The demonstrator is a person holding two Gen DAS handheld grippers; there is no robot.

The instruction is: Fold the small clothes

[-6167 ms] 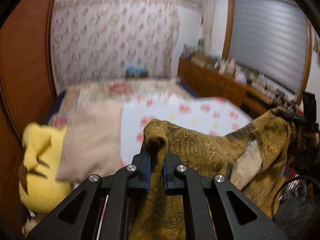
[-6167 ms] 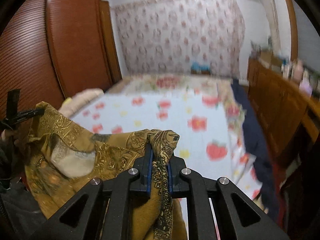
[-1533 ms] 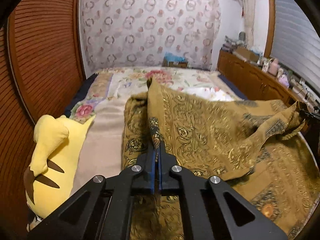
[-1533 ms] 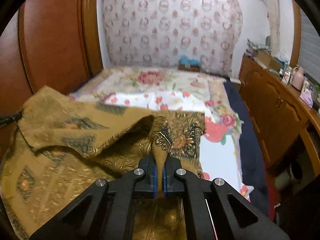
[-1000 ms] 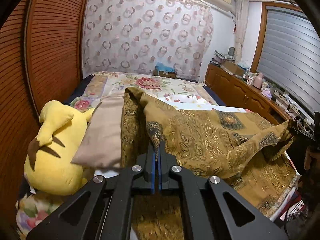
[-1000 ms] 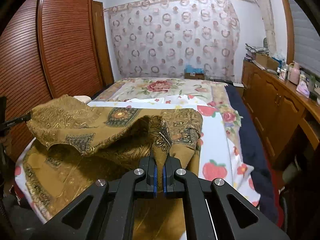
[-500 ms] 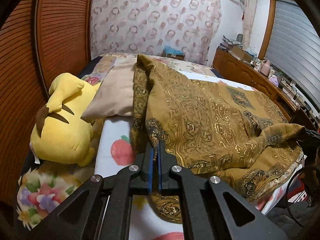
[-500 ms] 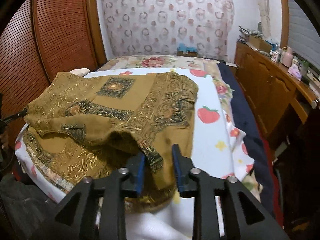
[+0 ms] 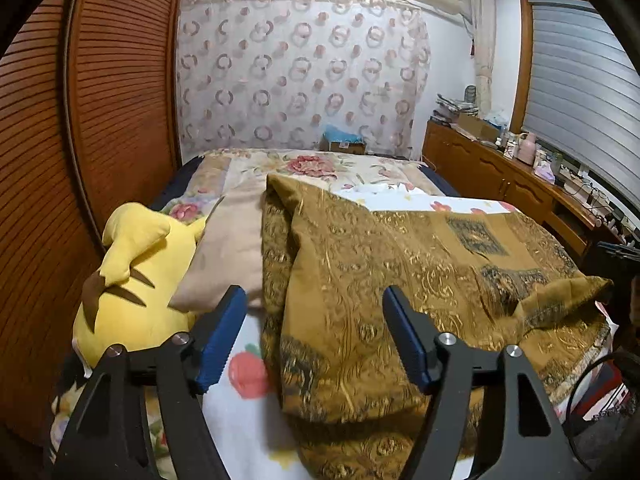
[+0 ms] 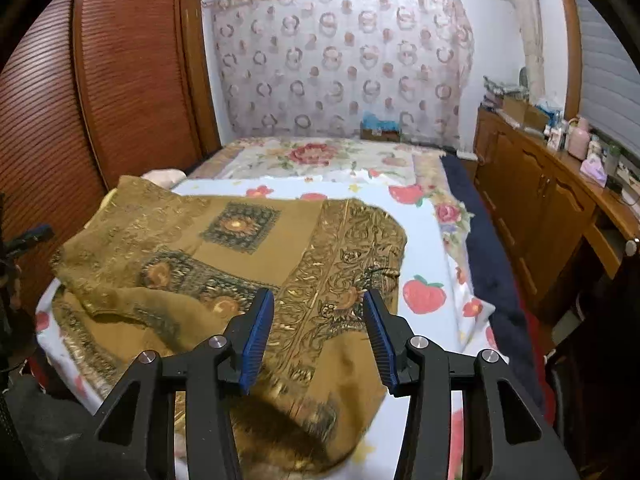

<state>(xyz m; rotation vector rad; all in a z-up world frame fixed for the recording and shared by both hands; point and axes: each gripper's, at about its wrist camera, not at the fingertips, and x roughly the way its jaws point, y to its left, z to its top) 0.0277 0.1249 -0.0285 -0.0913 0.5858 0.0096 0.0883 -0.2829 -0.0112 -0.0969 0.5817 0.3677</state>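
A golden-brown patterned cloth [image 9: 400, 264] lies folded over on the near end of the bed, its top layer laid across the lower one; it also shows in the right wrist view [image 10: 248, 248]. My left gripper [image 9: 312, 332] is open and empty, just above the cloth's left front edge. My right gripper [image 10: 318, 328] is open and empty, above the cloth's right front corner. The blue pads [image 10: 258, 330] hold nothing.
A yellow plush toy [image 9: 132, 280] and a beige pillow [image 9: 236, 248] lie at the left of the bed. The white strawberry-print sheet [image 10: 424, 240] is bare on the right. A wooden wardrobe [image 9: 100, 120] stands left, a wooden sideboard [image 10: 552, 208] right.
Both grippers pulled the cloth's far edge over toward the near side, laid it down, then opened and let go. The cloth now rests folded on the bed.
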